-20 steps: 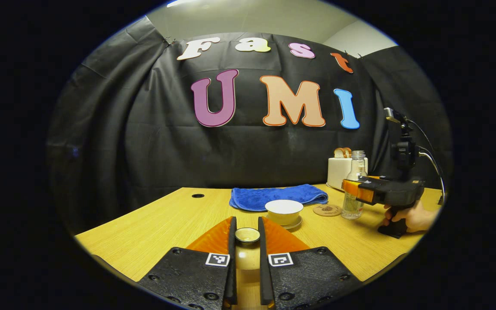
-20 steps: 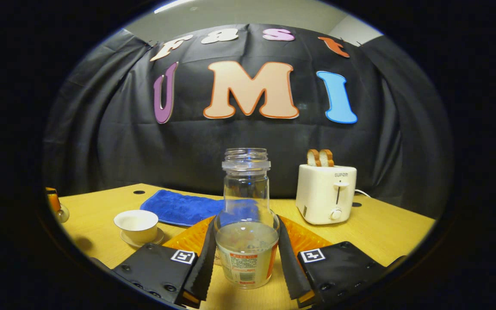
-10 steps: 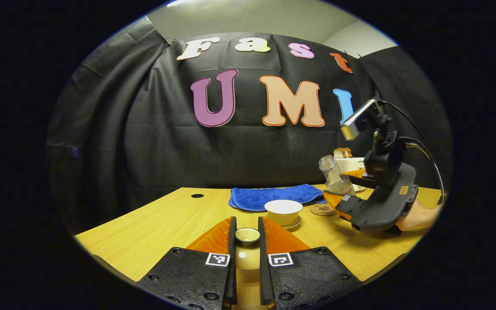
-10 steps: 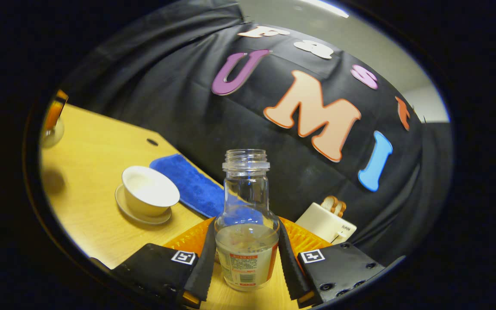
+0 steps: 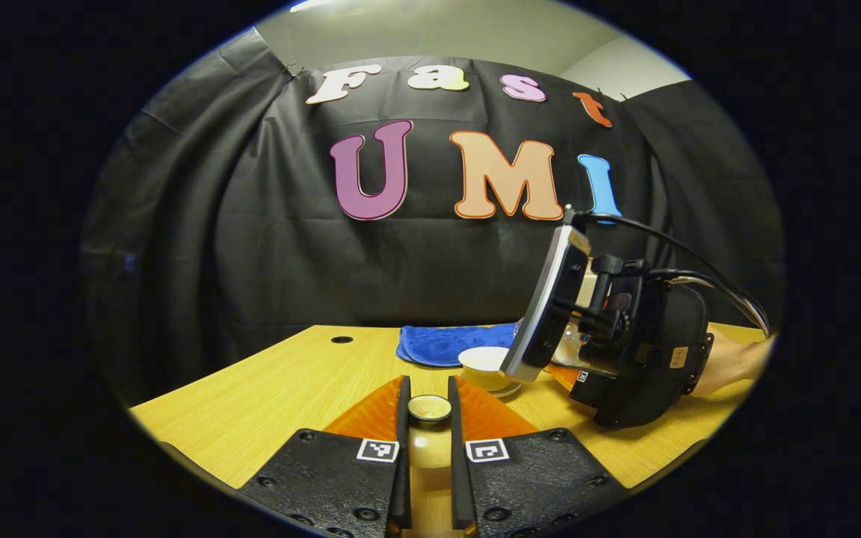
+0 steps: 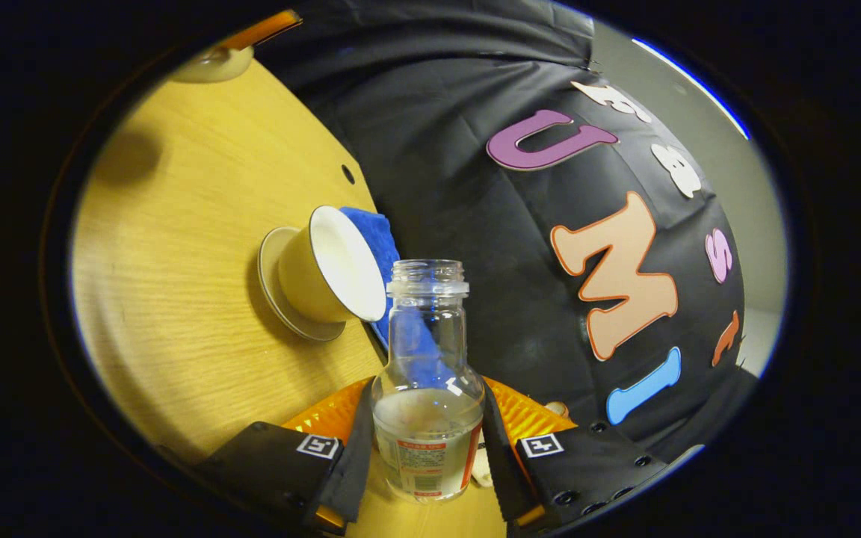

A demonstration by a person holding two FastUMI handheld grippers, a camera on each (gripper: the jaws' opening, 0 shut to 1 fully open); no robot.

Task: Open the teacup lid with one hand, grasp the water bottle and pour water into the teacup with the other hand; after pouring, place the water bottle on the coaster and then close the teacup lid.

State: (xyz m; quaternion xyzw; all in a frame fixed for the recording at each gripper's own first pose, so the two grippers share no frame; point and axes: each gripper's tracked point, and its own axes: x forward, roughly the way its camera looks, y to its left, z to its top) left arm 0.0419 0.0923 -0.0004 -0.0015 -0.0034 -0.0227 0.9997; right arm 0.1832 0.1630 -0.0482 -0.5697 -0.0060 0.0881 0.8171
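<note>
Water bottle, clamped by right gripper, has tipped toward teacup; pouring imminent. Left gripper holds lid beside teacup.

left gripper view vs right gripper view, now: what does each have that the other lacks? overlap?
Left gripper view: teacup lid clamped in the left hand-held gripper; the right hand-held gripper from outside, tipped toward the teacup, and the hand holding it. Right gripper view: water bottle pinched between its own fingers, water inside, mouth beside the cup rim. Both: open teacup, blue towel, wooden table.
</note>
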